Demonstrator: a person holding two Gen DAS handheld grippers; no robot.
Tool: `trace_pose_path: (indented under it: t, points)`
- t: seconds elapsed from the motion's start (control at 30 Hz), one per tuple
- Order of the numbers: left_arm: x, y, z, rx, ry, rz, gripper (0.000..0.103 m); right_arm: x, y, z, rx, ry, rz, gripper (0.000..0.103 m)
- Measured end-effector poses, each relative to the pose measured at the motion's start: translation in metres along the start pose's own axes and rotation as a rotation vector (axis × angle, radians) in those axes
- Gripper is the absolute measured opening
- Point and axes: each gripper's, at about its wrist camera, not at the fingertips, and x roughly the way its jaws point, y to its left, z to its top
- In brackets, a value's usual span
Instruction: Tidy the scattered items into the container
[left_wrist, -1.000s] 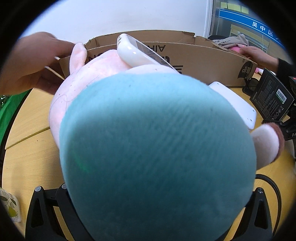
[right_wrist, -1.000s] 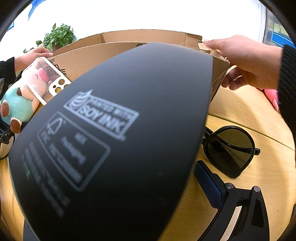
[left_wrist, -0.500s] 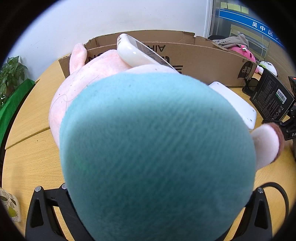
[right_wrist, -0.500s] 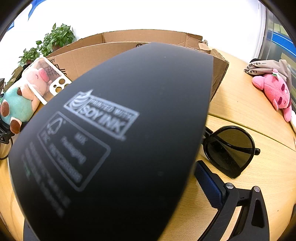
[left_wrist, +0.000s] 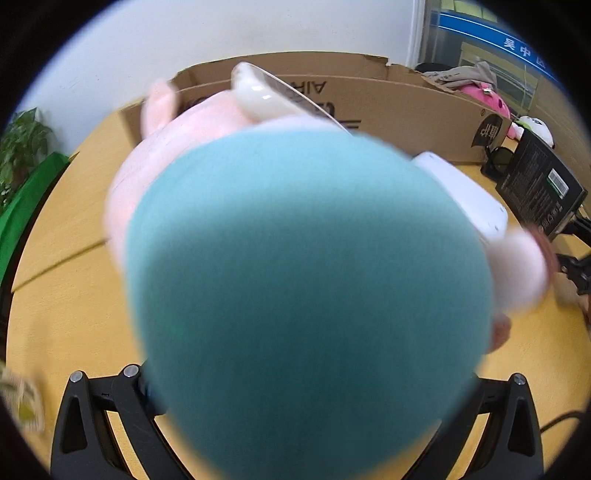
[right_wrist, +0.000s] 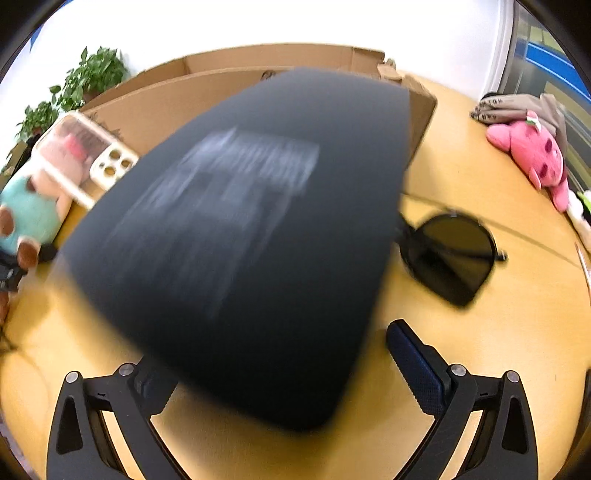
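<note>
The left gripper (left_wrist: 295, 424) clamps a plush pig (left_wrist: 306, 266); the right gripper (right_wrist: 280, 387) clamps a black box (right_wrist: 251, 229). Sunglasses (right_wrist: 452, 254) lie on the yellow wooden table (right_wrist: 480, 332). Beyond stand a cardboard box (left_wrist: 399, 107), a potted plant (right_wrist: 88, 77) and a white wall (left_wrist: 184, 40).

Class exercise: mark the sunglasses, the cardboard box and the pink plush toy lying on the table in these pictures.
sunglasses (right_wrist: 456, 243): right wrist view, on the dark lens.
cardboard box (right_wrist: 177, 99): right wrist view, on its front wall.
pink plush toy (right_wrist: 532, 151): right wrist view, on its body.
</note>
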Motion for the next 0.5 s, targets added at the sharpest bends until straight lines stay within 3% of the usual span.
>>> trace_pose_path:
  t: [0.17,0.3,0.33,0.37,0.4,0.43,0.47,0.5]
  points:
    - [-0.056,0.002,-0.025,-0.144,-0.129,0.083,0.101,-0.041,-0.001,-0.040,0.022,-0.080,-0.040,0.103]
    - [-0.104,-0.001,-0.016,-0.263,-0.215,0.112,0.101,-0.073,0.013,-0.043,0.002,-0.173,0.007,0.102]
    - [-0.116,0.002,-0.025,-0.268,-0.225,0.114,0.093,-0.079,0.018,-0.041,-0.010,-0.197,0.014,0.101]
    - [-0.122,-0.001,-0.022,-0.261,-0.234,0.125,0.076,-0.083,0.023,-0.033,-0.021,-0.222,0.019,0.084]
    - [-0.126,-0.006,-0.019,-0.249,-0.232,0.135,0.020,-0.088,0.028,-0.028,-0.028,-0.242,0.027,0.041]
    - [-0.123,-0.010,-0.014,-0.254,-0.212,0.126,0.005,-0.092,0.032,-0.026,-0.024,-0.246,0.044,0.016]
    - [-0.120,-0.010,-0.009,-0.279,-0.190,0.107,0.006,-0.096,0.038,-0.024,-0.008,-0.238,0.071,0.007]
    - [-0.116,-0.008,-0.005,-0.311,-0.176,0.068,0.006,-0.098,0.041,-0.021,0.014,-0.228,0.100,0.007]
